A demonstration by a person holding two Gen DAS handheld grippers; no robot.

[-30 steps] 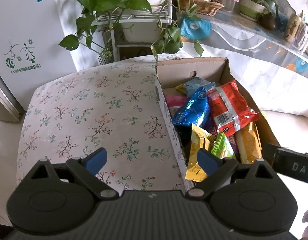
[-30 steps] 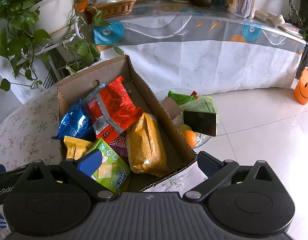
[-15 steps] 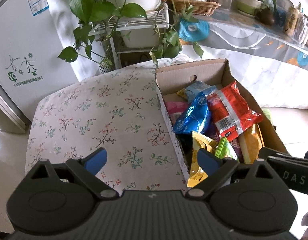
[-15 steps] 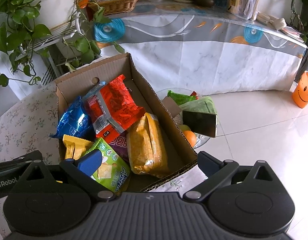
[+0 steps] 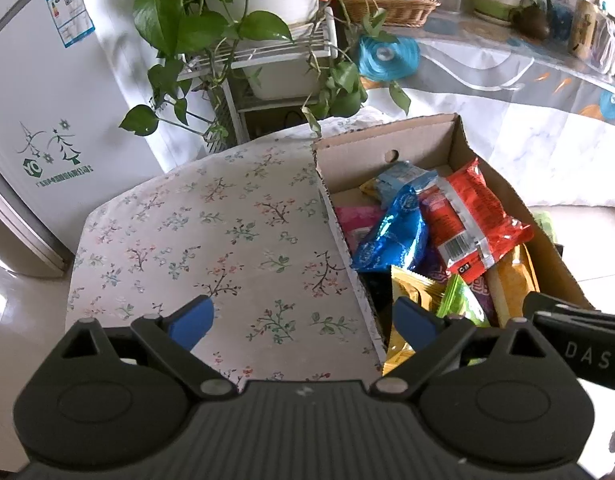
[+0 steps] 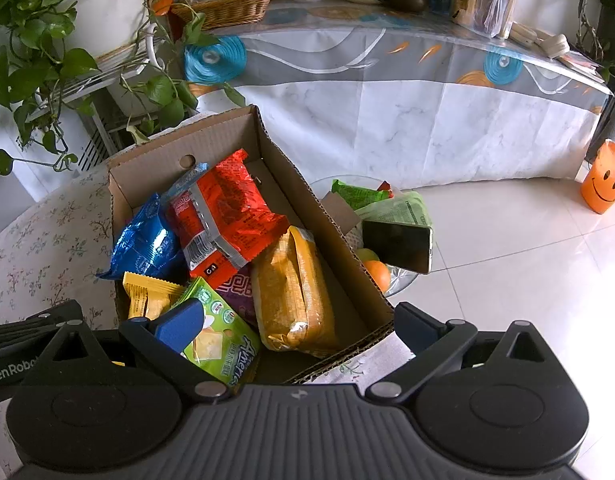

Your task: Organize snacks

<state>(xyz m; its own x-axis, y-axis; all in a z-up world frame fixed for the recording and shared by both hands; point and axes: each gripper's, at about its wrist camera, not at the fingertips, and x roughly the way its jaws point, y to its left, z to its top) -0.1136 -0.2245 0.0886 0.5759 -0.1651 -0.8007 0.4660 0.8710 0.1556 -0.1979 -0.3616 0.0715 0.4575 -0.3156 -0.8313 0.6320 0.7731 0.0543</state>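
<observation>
A cardboard box (image 5: pixel 391 148) (image 6: pixel 299 184) sits on a floral cloth (image 5: pixel 211 236) and holds several snack packs: a red pack (image 6: pixel 223 208) (image 5: pixel 467 220), a blue pack (image 6: pixel 145 244) (image 5: pixel 395 236), an orange-yellow pack (image 6: pixel 295 292), a yellow pack (image 6: pixel 147 300) and a green pack (image 6: pixel 223 340). My left gripper (image 5: pixel 303 320) is open and empty, above the box's left wall near its front. My right gripper (image 6: pixel 295 324) is open and empty, above the box's near right corner.
A phone (image 6: pixel 397 244) leans on a glass bowl with an orange (image 6: pixel 377 272) and green packs, right of the box. A covered table (image 6: pixel 387 92) stands behind. A plant rack (image 5: pixel 267 52) and a fridge (image 5: pixel 39 120) stand at the back left. An orange smiley pot (image 6: pixel 603 182) is on the floor.
Both grippers have drawn back and up a little, so the box and cloth look smaller and farther. Both stay open and empty.
</observation>
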